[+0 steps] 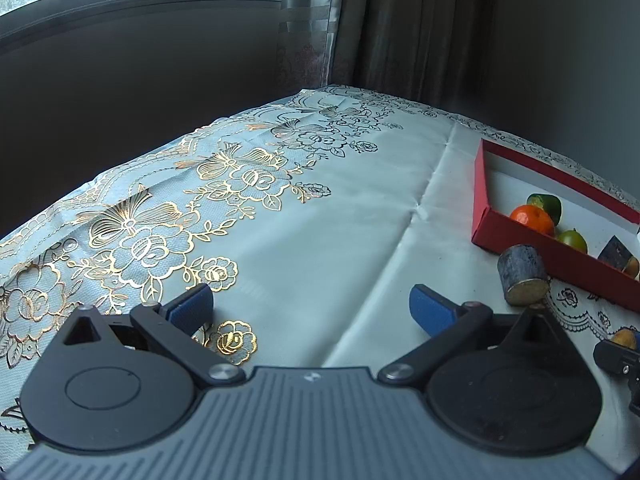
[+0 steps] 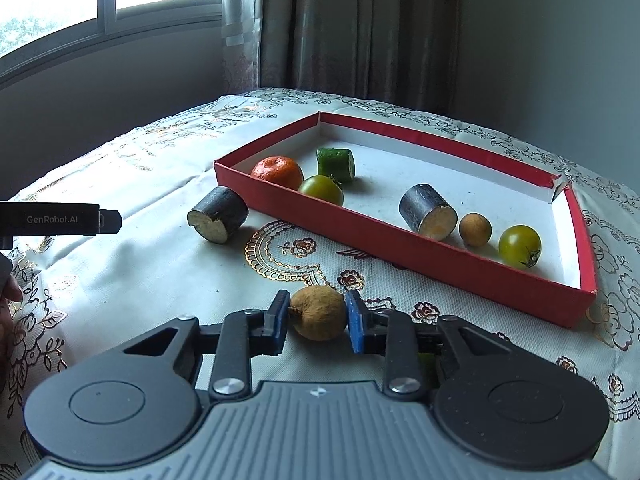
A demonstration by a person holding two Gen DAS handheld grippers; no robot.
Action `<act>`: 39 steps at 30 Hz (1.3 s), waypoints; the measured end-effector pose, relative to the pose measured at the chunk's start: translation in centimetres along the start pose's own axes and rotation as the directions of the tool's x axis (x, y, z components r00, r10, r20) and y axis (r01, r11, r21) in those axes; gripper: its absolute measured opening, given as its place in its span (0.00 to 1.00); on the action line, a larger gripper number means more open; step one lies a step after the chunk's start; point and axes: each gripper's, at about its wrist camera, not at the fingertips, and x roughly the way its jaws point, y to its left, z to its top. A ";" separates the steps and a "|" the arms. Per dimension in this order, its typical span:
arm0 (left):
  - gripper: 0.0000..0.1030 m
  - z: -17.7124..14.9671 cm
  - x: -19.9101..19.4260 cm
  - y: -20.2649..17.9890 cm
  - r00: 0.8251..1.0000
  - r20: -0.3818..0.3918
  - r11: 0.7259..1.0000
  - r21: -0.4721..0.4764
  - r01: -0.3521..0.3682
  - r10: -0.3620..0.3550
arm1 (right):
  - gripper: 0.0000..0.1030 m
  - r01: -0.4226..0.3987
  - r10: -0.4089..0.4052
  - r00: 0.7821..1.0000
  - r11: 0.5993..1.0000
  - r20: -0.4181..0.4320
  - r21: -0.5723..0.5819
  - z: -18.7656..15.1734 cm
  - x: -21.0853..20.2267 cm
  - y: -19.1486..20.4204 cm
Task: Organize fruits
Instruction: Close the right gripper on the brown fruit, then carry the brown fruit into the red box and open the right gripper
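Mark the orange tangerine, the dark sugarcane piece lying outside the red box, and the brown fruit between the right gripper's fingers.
orange tangerine [image 2: 277, 172], right wrist view, middle of its peel.
dark sugarcane piece [image 2: 218, 220], right wrist view, dark bark near the cut end.
brown fruit [image 2: 318, 313], right wrist view, centre of its skin.

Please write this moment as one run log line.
right gripper: shut on round brown fruit | left gripper: open, empty | red cardboard tray: six pieces inside

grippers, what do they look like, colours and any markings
Both grippers, left and right, match: ribbed grey body, two round black discs, black linkage arms with silver pivot screws, blue finger pads. The left one's black side reads GenRobot.AI in the right wrist view.
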 end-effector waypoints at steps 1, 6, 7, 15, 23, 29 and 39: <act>1.00 0.0 0.0 0.0 1.000 0.000 1.000 -0.001 0.001 -0.001 | 0.28 0.000 0.000 1.000 1.000 0.000 0.000 0.0 0.0 0.0; 1.00 0.0 0.0 0.0 1.000 0.001 1.000 -0.004 0.003 -0.003 | 0.28 0.000 0.000 1.000 1.000 0.004 0.011 0.0 -0.3 -0.1; 1.00 0.0 0.0 0.0 1.000 0.000 1.000 -0.004 0.002 -0.002 | 0.28 0.001 -0.001 1.000 1.000 0.004 0.010 -0.1 -0.4 0.0; 1.00 0.0 -0.1 0.0 1.000 0.001 1.000 -0.006 -0.001 0.001 | 0.28 -0.013 0.013 1.000 1.000 0.023 -0.011 0.1 -2.0 0.4; 1.00 0.0 -0.1 0.1 1.000 0.000 1.000 -0.008 -0.001 0.001 | 0.28 0.011 -0.010 0.996 1.000 0.091 -0.005 1.9 -6.2 -2.6; 1.00 0.0 0.0 0.1 1.000 -0.001 1.000 -0.010 0.001 -0.001 | 0.28 0.098 -0.106 0.982 0.993 0.157 0.060 4.8 -9.3 -8.3; 1.00 0.0 0.1 0.1 1.000 -0.004 1.000 -0.006 0.009 -0.009 | 0.28 0.161 -0.173 0.983 0.970 0.059 0.180 5.3 -5.4 -15.7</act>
